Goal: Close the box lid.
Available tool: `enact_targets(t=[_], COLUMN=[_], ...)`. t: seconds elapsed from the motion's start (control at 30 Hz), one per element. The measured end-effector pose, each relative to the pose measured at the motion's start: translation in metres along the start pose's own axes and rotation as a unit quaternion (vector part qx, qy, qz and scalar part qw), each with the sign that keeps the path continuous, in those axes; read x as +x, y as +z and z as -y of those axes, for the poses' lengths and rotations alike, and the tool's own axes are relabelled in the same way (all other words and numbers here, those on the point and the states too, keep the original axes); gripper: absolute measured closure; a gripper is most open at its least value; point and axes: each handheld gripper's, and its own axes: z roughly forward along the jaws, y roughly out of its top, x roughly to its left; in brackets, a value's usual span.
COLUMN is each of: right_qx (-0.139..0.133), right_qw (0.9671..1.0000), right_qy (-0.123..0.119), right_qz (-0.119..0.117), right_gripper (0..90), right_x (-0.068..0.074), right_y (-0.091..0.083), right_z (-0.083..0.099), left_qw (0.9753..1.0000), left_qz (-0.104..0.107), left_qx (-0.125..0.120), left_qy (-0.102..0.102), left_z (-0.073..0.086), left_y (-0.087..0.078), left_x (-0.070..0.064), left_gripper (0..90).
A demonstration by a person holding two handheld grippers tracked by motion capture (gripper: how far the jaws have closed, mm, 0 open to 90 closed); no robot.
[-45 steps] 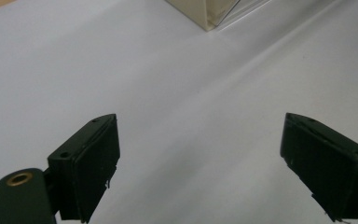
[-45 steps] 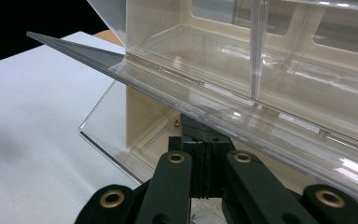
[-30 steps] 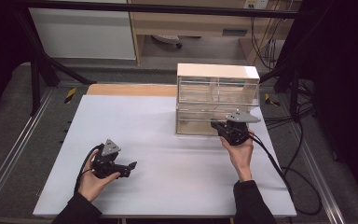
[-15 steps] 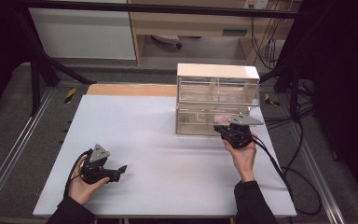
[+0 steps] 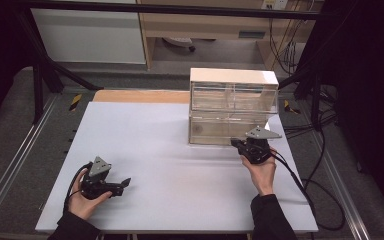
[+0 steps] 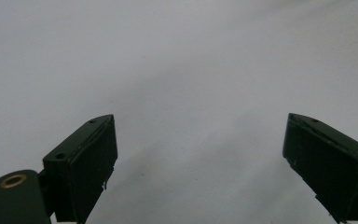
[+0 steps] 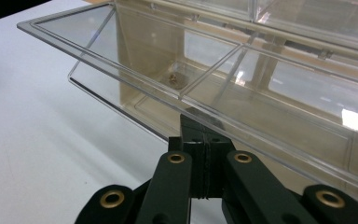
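A small cabinet (image 5: 233,80) with clear plastic drawers stands at the back right of the white table (image 5: 165,145). Its lower drawer (image 5: 220,131) (image 7: 242,88) is pulled out a little. My right gripper (image 5: 236,144) (image 7: 200,133) is shut on the front lip of that drawer, at its right half. A tiny brownish speck (image 7: 173,78) lies inside the drawer. My left gripper (image 5: 124,183) (image 6: 199,121) is held low over the table near its front left, jaws wide open, with nothing between them.
A wooden strip (image 5: 140,96) runs along the table's far edge, left of the cabinet. Metal rails (image 5: 15,165) flank the table. Cables (image 5: 320,185) trail off the right side. Bare white surface (image 6: 168,56) lies between the two grippers.
My left gripper has moved left and toward the near edge, then settled there. My right gripper has drawn back slightly toward the person, still at the lower drawer.
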Motion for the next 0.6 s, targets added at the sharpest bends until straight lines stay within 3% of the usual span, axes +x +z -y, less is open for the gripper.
enact_targets(t=[0.6], right_qx=[0.039], right_qw=[0.9992], right_qy=[0.010], right_qz=[0.004], right_gripper=[90.0], right_x=[0.000], right_y=[0.005], right_z=[0.018], left_qw=[1.0000], left_qz=[-0.003], left_qx=[-0.001], left_qy=[0.000], left_z=[0.002], left_y=[-0.001], left_x=[0.002], left_gripper=[9.5])
